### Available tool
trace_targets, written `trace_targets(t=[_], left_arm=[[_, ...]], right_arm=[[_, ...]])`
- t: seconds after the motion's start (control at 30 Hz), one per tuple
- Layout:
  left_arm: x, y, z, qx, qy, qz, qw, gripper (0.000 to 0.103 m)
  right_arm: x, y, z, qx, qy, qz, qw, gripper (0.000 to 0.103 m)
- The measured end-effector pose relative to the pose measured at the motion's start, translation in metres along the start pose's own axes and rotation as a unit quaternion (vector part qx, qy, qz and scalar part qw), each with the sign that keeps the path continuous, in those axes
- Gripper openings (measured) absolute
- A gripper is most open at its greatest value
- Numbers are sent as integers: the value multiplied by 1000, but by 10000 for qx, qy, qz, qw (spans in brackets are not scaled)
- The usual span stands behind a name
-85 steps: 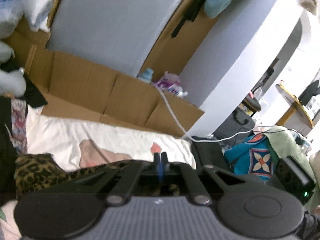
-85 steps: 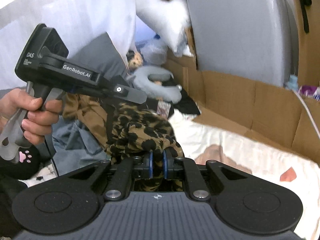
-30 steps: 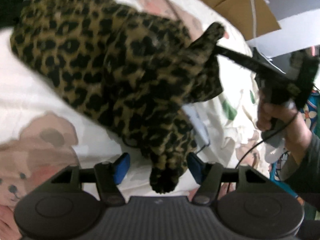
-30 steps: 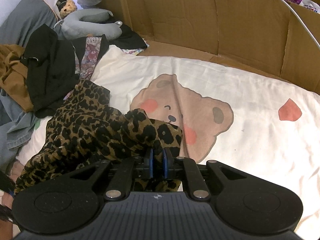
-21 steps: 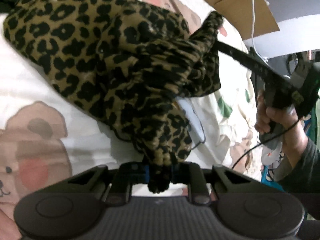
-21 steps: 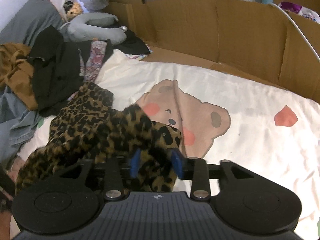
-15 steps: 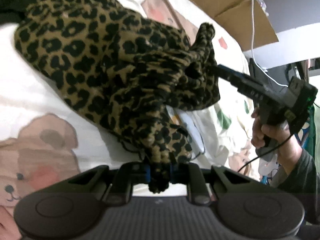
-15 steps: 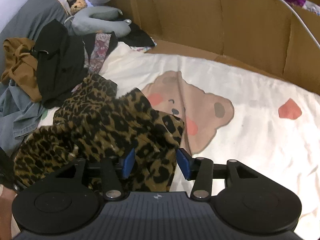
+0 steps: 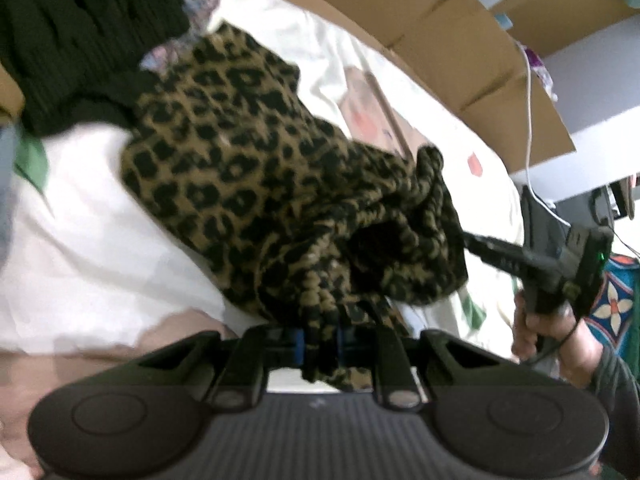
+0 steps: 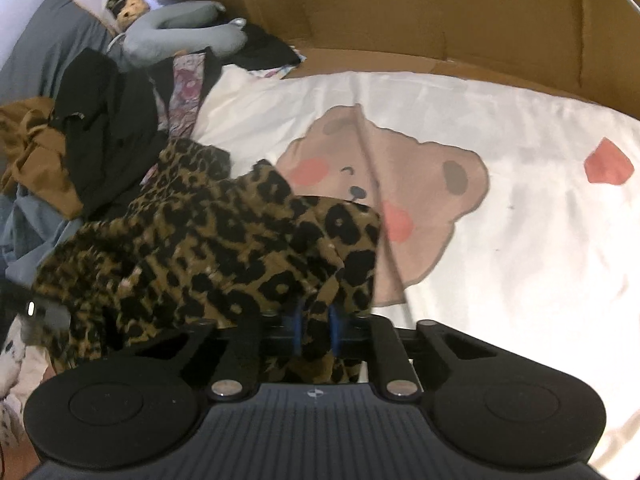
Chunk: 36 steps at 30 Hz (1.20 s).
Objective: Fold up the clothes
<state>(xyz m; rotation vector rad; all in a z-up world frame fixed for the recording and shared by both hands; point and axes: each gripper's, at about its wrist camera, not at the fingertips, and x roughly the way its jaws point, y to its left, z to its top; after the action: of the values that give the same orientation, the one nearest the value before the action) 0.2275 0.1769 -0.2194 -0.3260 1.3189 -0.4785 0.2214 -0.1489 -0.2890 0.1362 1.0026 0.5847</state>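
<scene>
Beside clothes pile (image 10: 92,120), leopard garment (image 10: 224,240) gripped

Left gripper (image 9: 320,340) pinches the leopard-print garment (image 9: 256,184), bunched on the white sheet (image 9: 80,216); black clothes (image 9: 80,40) lie beyond it.

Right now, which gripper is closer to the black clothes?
Left. The left gripper grips the leopard cloth on the side toward the black clothes; the right gripper grips the side toward the bear print.
</scene>
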Motion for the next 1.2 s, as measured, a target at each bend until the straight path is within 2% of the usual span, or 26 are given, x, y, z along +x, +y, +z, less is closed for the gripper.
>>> trace_targets(t=[0.1,0.4,0.53,0.63,0.77,0.83,1.07,1.2], left_arm=[[-4,4,7,-74,-164,53,9998,14],[-13,17,36,71,-700,334,9970,14],[-9,23,52,240,-806,486,9953,14],[3,30,56,162,-698,511,9961,15],[12,30,51,67,-565,515,9970,19],[13,31,45,-18,-539,503,9973,35],[10,40,19,-173,-502,340,9980,38],[1,44,5,-165,-506,199,9984,44]], right_arm=[[-4,5,0,13,-6,80,10000,3],[-36,-13,7,855,-301,373,9952,1],[-41,-21,5,1012,-305,386,9936,1],[-39,-22,0,942,-255,331,9947,1],[-28,-20,-5,839,-101,208,9962,4],[-27,-18,-5,788,-106,186,9967,5],[-27,-19,-1,710,-255,-39,9971,5],[-26,-18,-1,633,-258,-134,9976,5]])
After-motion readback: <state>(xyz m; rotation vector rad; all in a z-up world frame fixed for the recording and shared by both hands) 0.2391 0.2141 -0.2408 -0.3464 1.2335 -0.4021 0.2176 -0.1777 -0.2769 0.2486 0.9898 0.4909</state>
